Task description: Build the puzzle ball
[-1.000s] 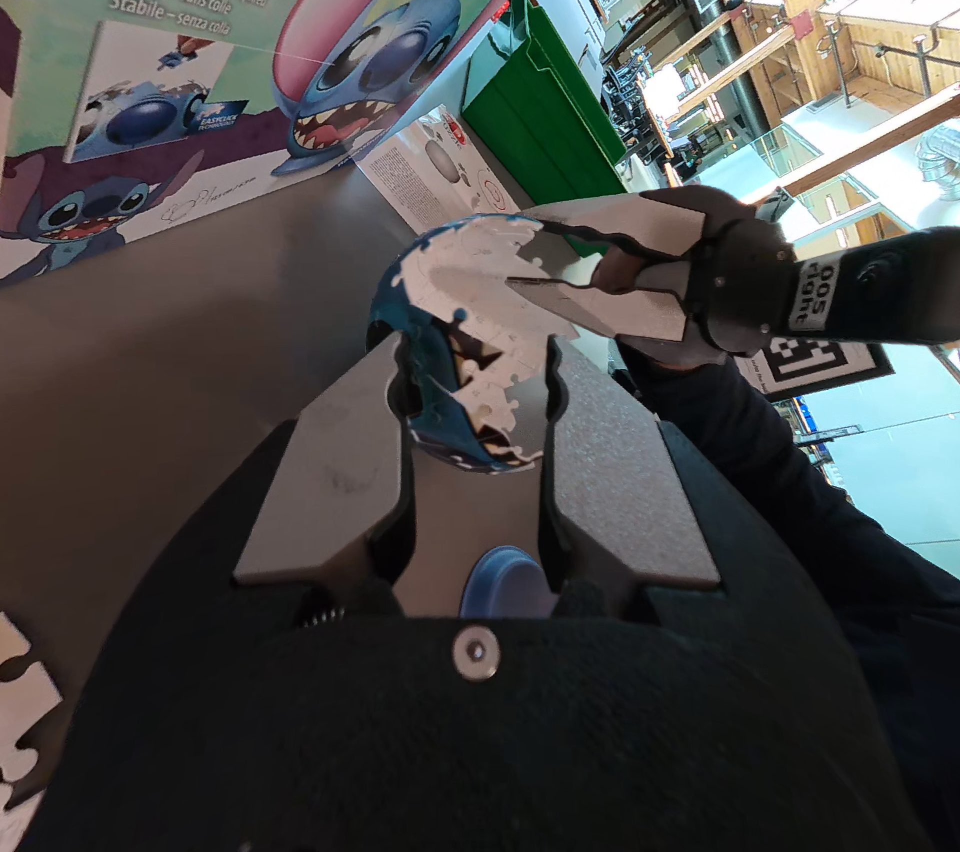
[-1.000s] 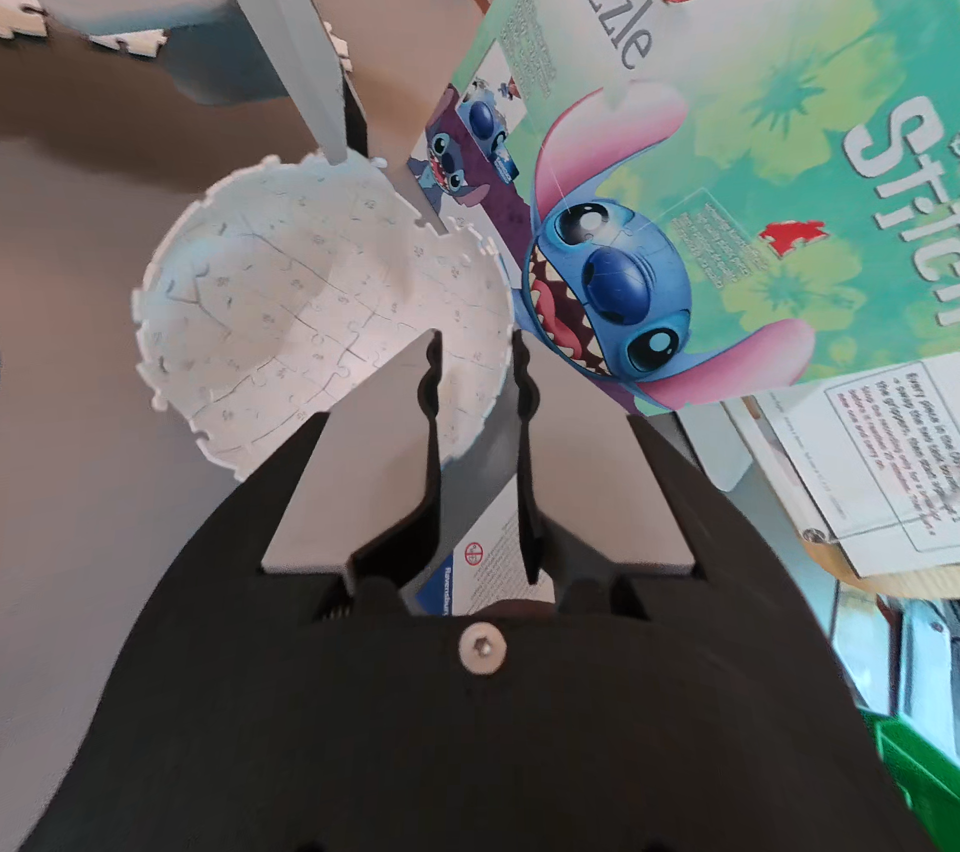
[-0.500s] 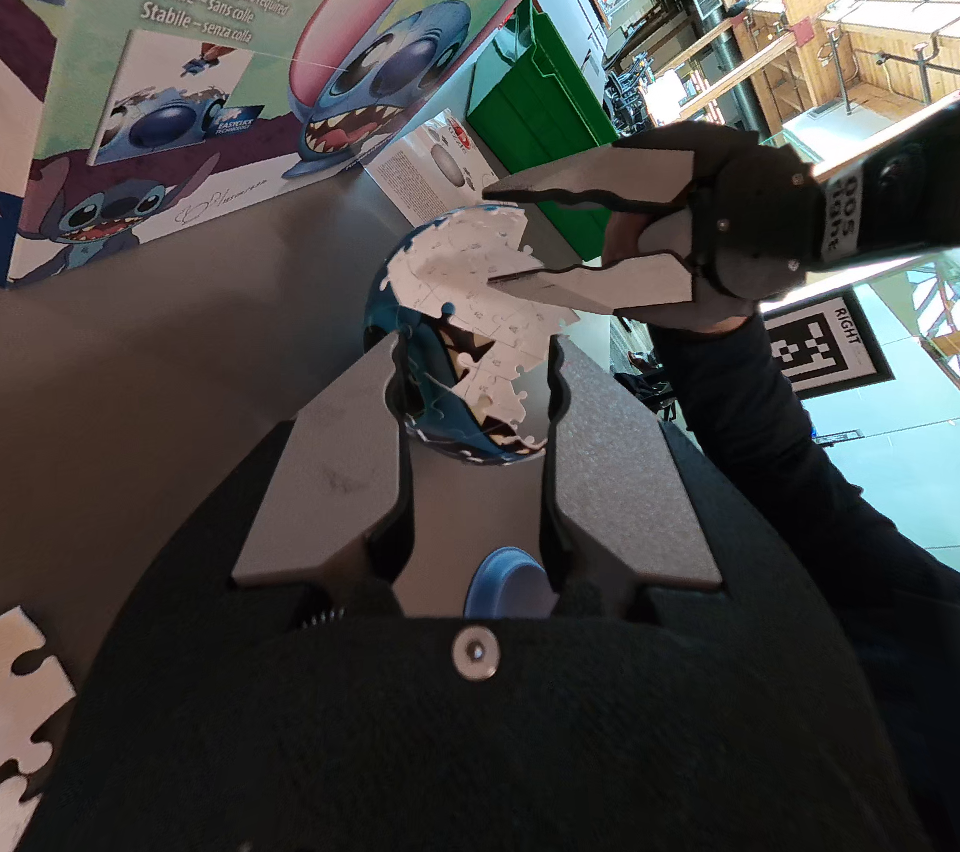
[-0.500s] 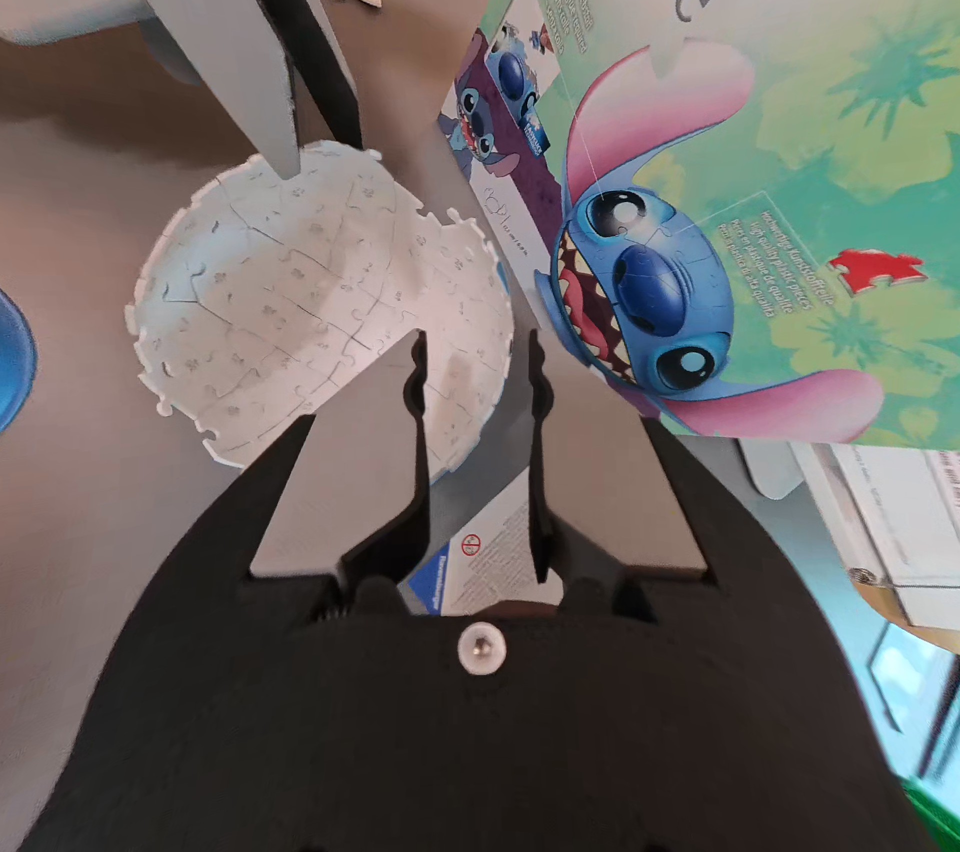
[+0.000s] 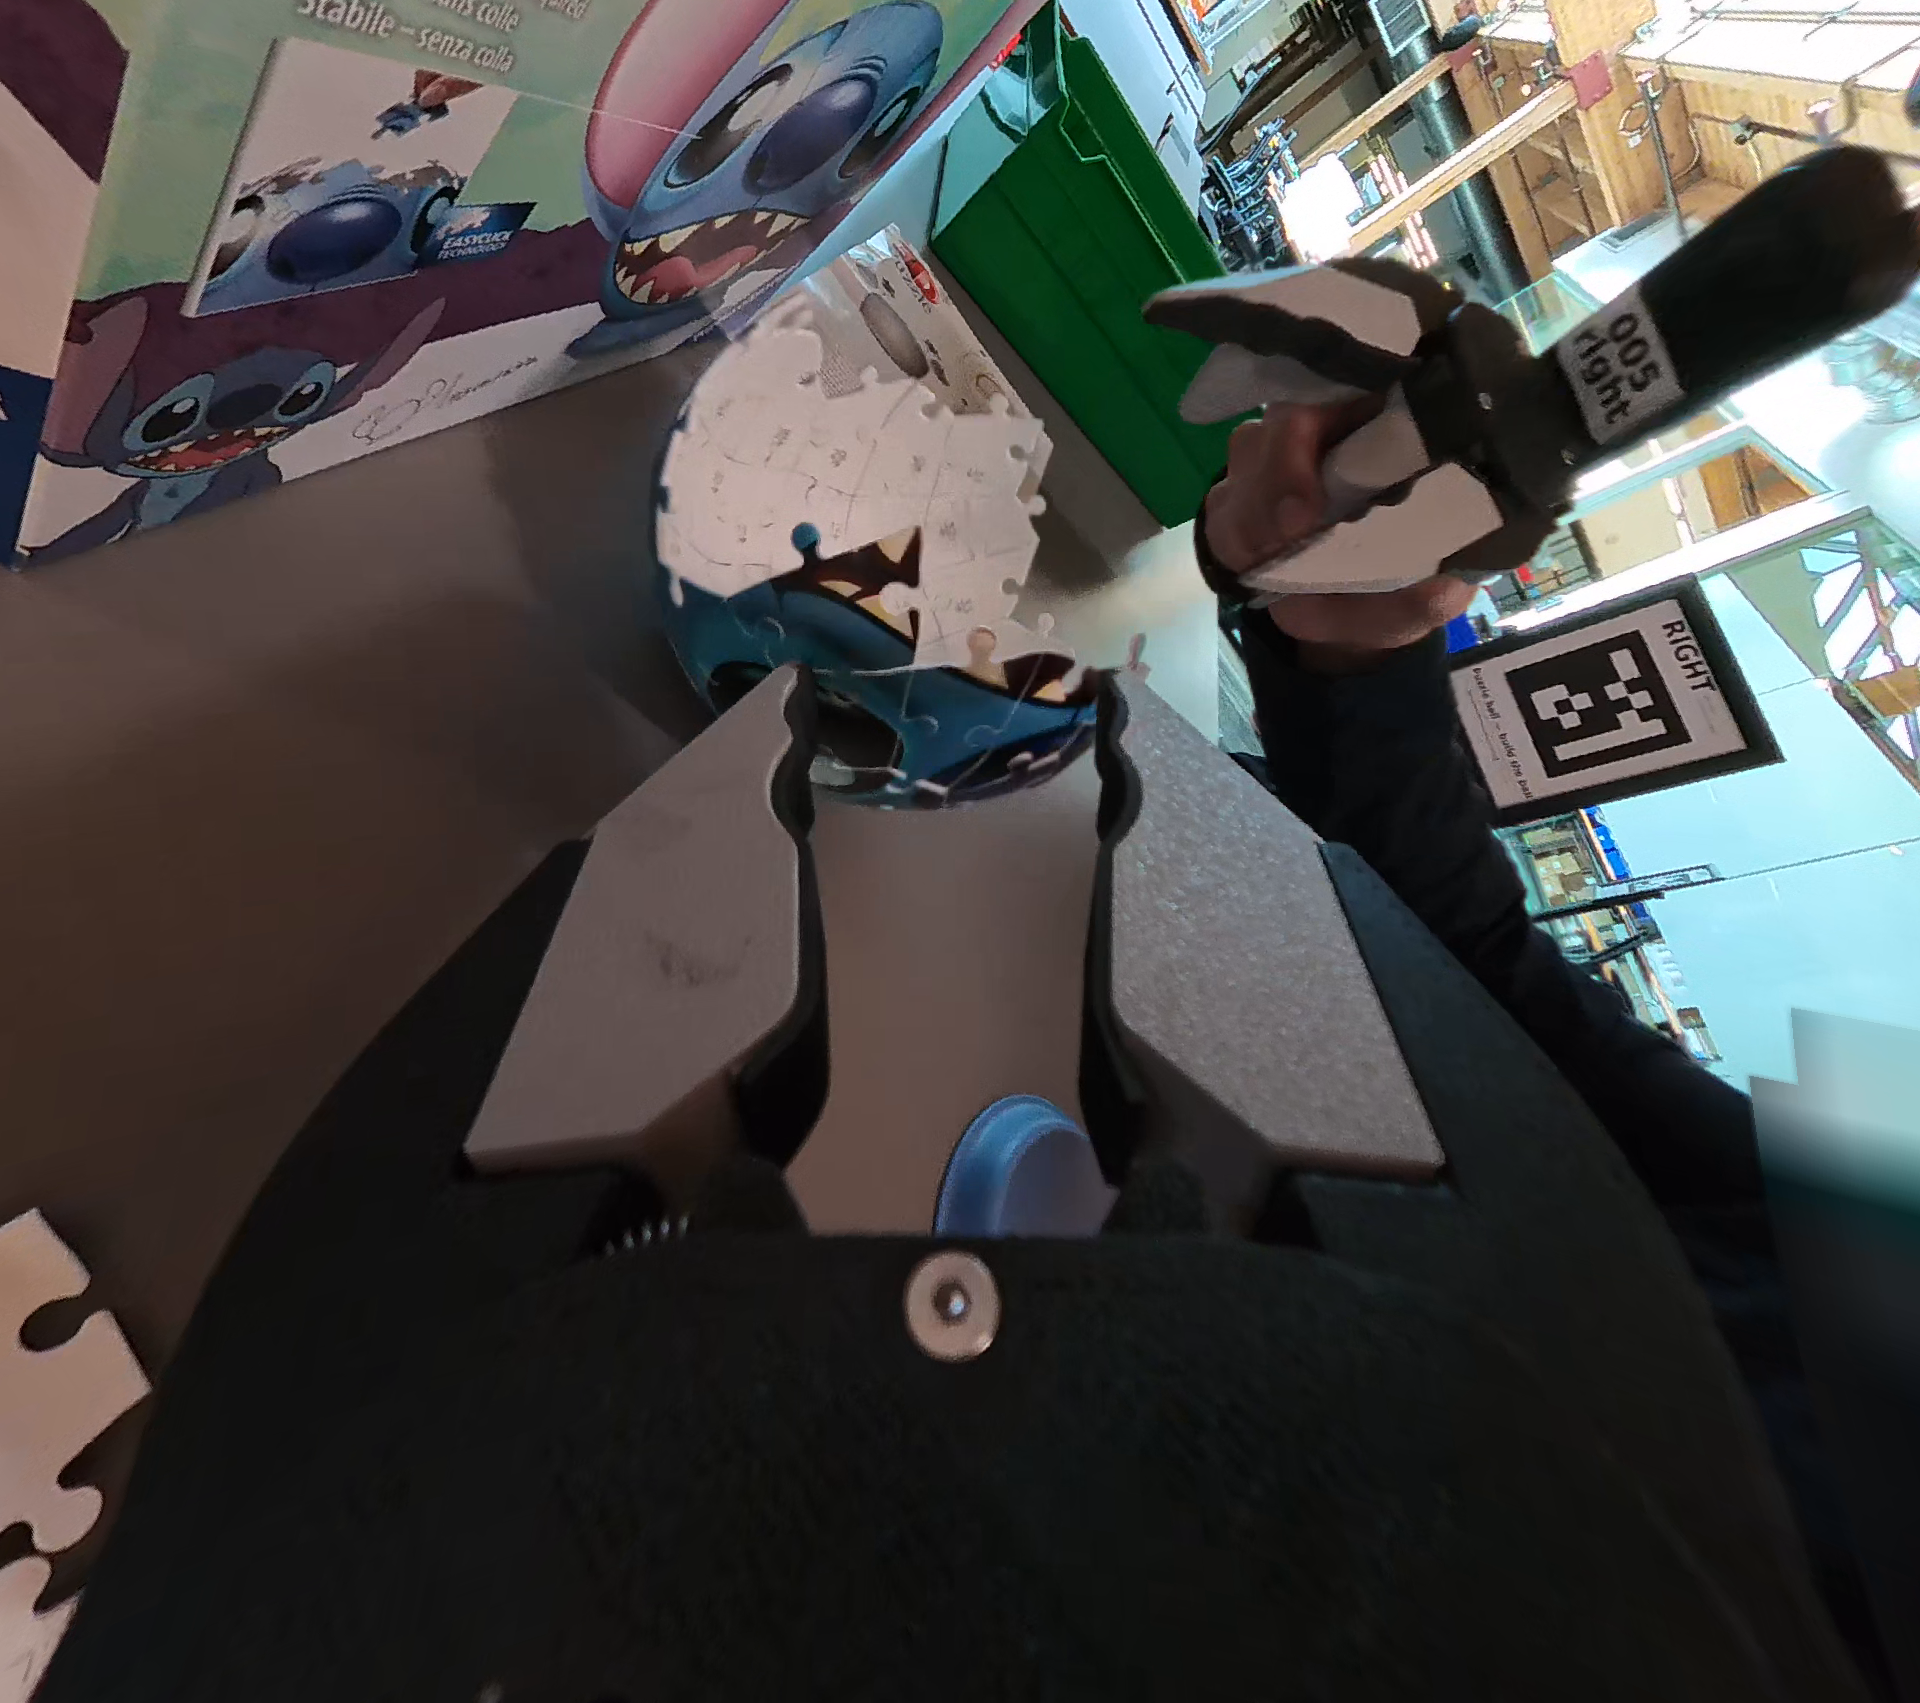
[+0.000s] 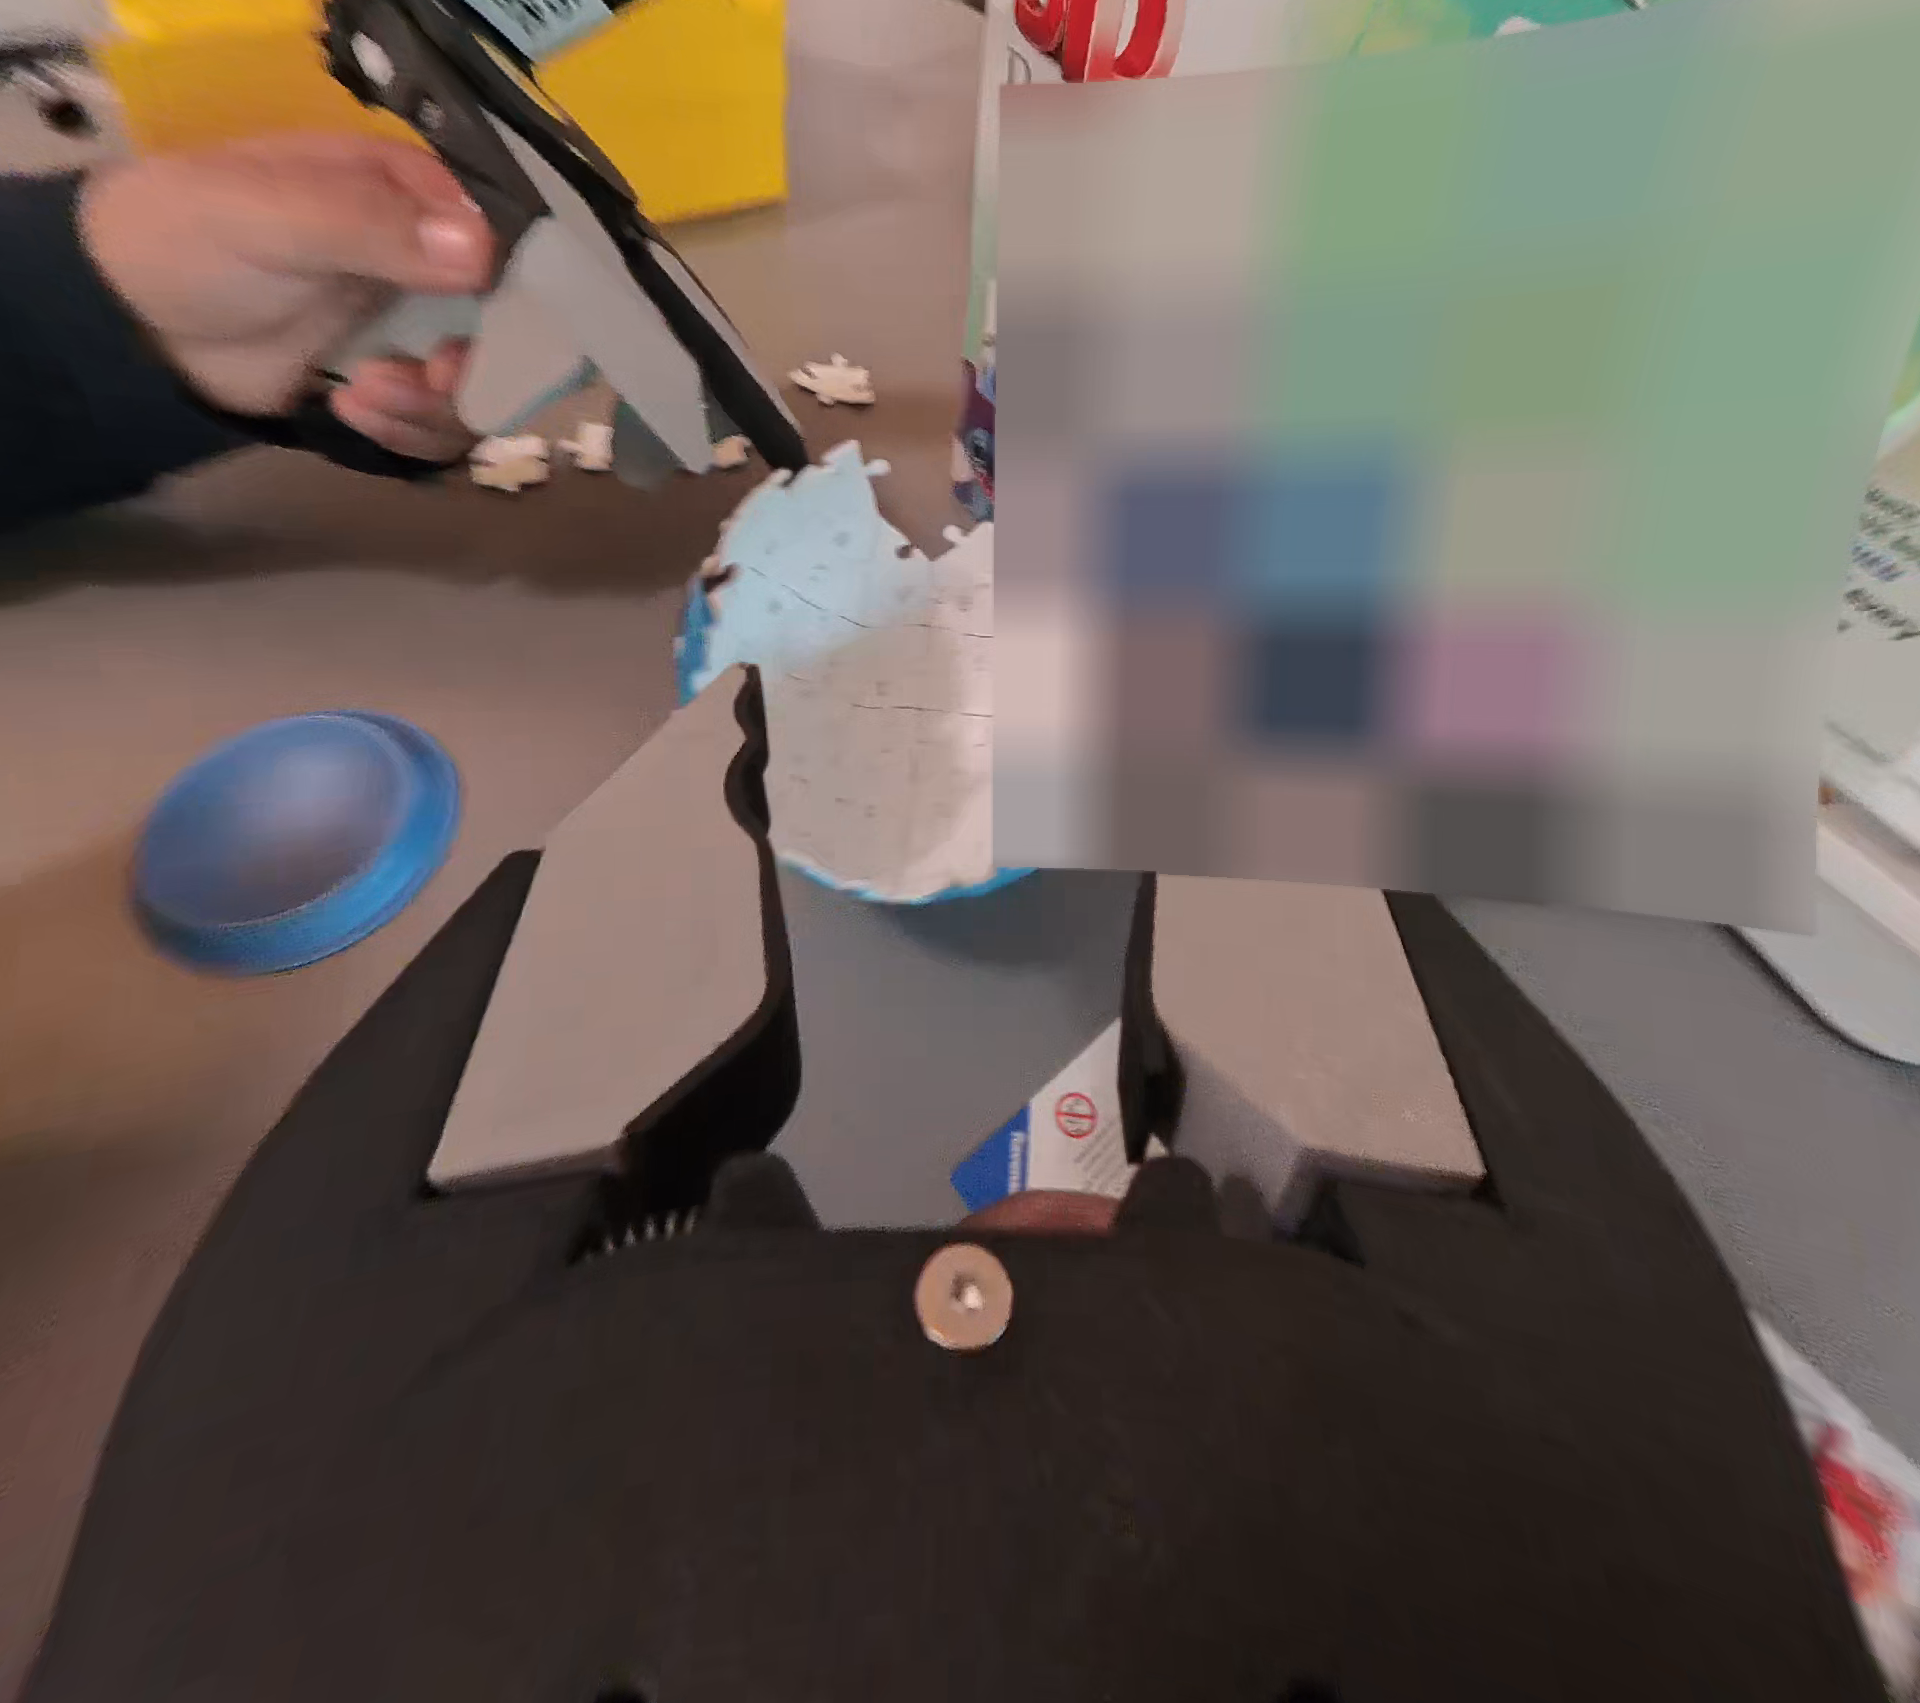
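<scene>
The half-built puzzle ball (image 5: 831, 490) is an open shell, white inside and blue outside, and seems to rest on the grey table. It also shows in the right wrist view (image 6: 852, 666), partly under a mosaic patch. My left gripper (image 5: 951, 703) is open, its tips at the shell's near rim with nothing between the fingers. In the right wrist view it (image 6: 717, 448) is blurred, with one tip at the shell's top rim. My right gripper (image 6: 940, 708) is open and empty, just short of the shell. In the left wrist view it (image 5: 1216, 365) hangs off to the right, clear of the ball.
The big puzzle box (image 5: 416, 95) stands upright just behind the ball. A blue disc (image 6: 296, 832) lies on the table left of the ball. Loose white pieces (image 6: 509, 458) lie beyond it. A leaflet (image 6: 1060, 1134), green crates (image 5: 1070, 303) and a yellow bin (image 6: 665, 95) are nearby. The blue disc (image 6: 296, 832) sits 15 centimetres or so from the ends of my left fingers.
The left gripper has drawn back, so the shell is no longer between its fingers but in front of its tips. The right gripper has left the rim, pulled away and opened wider.
</scene>
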A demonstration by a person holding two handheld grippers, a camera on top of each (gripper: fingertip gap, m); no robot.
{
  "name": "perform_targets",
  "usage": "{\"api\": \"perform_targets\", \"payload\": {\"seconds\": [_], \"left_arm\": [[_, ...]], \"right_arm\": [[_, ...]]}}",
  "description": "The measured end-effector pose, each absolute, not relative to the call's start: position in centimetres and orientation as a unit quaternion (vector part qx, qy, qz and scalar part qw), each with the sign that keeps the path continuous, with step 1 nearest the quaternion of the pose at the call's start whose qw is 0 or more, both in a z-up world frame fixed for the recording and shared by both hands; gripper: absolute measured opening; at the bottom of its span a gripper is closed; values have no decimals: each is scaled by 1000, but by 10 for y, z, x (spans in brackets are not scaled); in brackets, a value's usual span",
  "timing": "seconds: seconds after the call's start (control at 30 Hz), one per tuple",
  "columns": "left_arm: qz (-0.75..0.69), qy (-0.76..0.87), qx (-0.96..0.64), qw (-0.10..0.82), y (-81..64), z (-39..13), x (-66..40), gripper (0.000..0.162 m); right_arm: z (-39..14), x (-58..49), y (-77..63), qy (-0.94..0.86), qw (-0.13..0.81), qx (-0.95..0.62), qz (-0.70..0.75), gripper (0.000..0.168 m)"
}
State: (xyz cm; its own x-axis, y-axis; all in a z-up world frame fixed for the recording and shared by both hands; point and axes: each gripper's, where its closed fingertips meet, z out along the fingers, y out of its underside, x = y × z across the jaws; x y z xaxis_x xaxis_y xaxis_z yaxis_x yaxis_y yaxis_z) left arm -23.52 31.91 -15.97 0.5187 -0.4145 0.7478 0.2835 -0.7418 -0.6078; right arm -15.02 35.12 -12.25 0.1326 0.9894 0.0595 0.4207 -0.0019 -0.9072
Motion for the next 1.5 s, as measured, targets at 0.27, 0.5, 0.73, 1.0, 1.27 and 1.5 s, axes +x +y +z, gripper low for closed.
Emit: {"api": "perform_targets", "payload": {"seconds": [0.27, 0.5, 0.73, 1.0, 1.27, 1.5], "left_arm": [[-490, 44, -796, 351, 316, -163, -234, 53], [-470, 68, -798, 372, 291, -145, -250, 58], [-428, 104, -819, 368, 253, -158, -252, 58], [-431, 102, -830, 339, 249, -179, -249, 58], [-421, 105, -842, 319, 248, -193, -245, 58], [-418, 96, -843, 326, 251, -193, -252, 59]], "right_arm": [[-145, -119, 367, -504, 398, -626, 443, 71], [-167, -121, 365, -522, 378, -606, 467, 75], [-172, -138, 350, -559, 335, -569, 501, 78], [-184, -145, 351, -568, 315, -578, 494, 79], [-185, -141, 326, -600, 297, -553, 496, 75], [-187, -139, 310, -619, 288, -539, 493, 75]]}}
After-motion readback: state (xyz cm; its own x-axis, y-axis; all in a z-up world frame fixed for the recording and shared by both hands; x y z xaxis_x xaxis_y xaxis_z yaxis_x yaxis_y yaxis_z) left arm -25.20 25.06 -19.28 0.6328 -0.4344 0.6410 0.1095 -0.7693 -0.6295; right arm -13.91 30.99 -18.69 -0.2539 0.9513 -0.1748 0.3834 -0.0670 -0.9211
